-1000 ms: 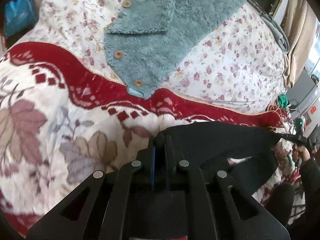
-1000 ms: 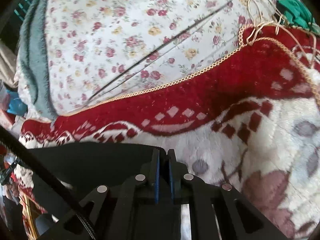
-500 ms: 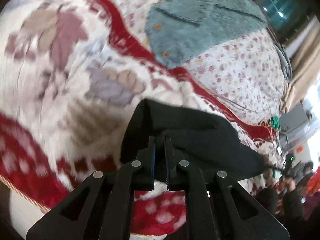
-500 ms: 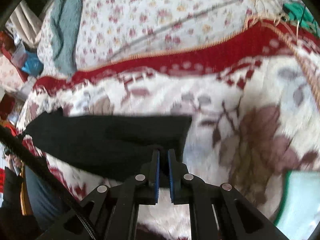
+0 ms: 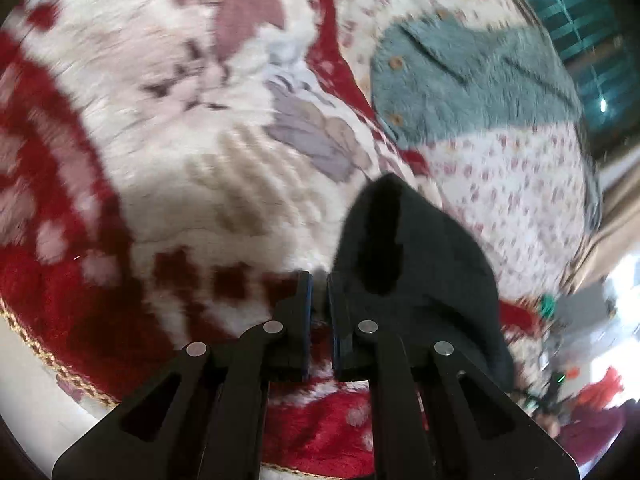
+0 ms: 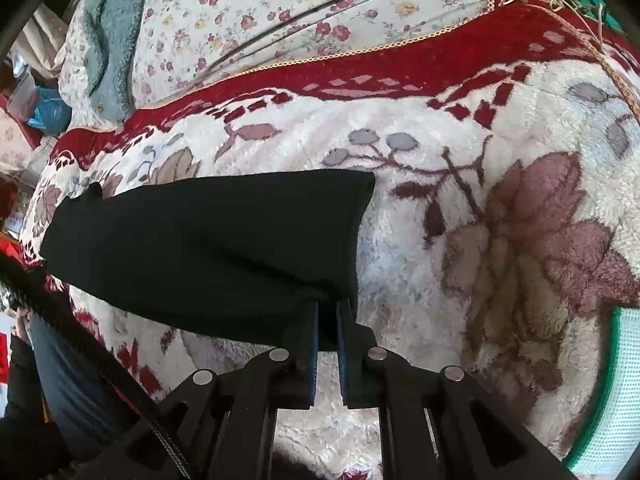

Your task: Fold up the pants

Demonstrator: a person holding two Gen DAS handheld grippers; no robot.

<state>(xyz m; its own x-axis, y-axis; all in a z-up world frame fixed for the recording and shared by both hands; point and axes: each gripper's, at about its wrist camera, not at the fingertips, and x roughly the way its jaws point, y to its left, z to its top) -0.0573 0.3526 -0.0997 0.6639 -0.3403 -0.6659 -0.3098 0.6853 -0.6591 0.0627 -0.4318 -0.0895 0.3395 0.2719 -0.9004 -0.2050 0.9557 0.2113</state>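
Pants (image 6: 208,248), black and soft, hang stretched between 2 tools over the bed's plush red-and-cream blanket (image 6: 500,220). The right tool (image 6: 327,340) is clamped on the near corner of the fabric, with the cloth spreading ahead and to its left. The left tool (image 5: 319,312) has its jaws pressed together; the fabric bunches just to the right of them and rises in a peaked fold ahead, though whether the cloth actually sits between the pads cannot be told from this view.

Compared with a second earlier, the pants have come down from a taut, lifted sheet to a lower spread close over the blanket, and the left view has rolled and is blurred with movement. That suggests a fold being carried over and laid down rather than finished.

Ahead of both tools the blanket lies open. A teal fleece garment (image 5: 472,84) lies well ahead and right of the left tool, on the floral sheet (image 6: 280,12). A green-edged item (image 6: 616,392) sits right of the right tool.
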